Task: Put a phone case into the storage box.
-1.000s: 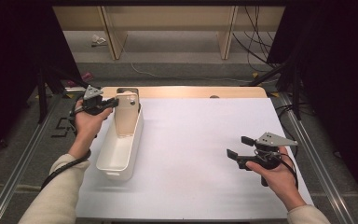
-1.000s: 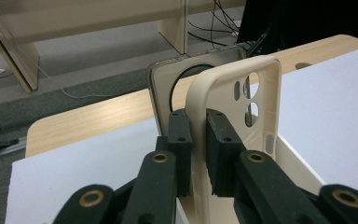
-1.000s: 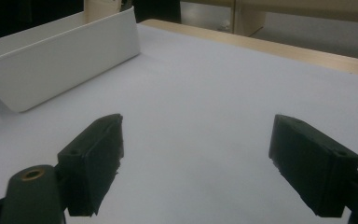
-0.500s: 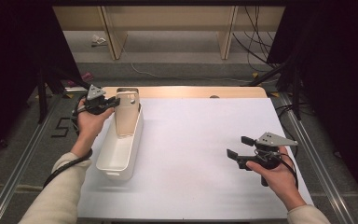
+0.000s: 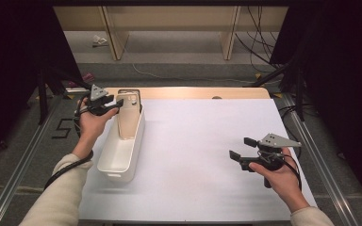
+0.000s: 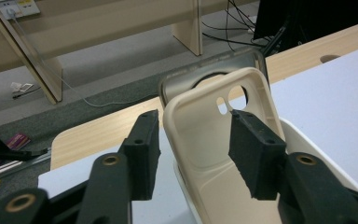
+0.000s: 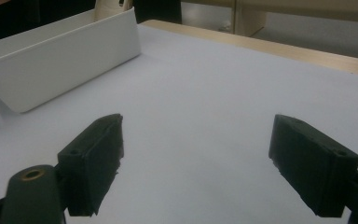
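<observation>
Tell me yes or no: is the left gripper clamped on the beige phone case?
No: in the left gripper view the left gripper has just been opening, its fingers apart from the beige phone case.

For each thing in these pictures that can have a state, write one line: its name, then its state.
Left tool: jaws just opened, apart, not pressing the case.
Right tool: open, empty.
Beige phone case: upright, leaning in the bin.
Dark phone case: upright behind it.
White bin: resting on the table.

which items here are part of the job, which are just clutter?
In the job:
- beige phone case, standing on end in the bin, left gripper jaws just opened off it
- dark phone case behind it
- white bin

Lying about:
- cables on the floor
- paper scrap
- right gripper, open, idle
</observation>
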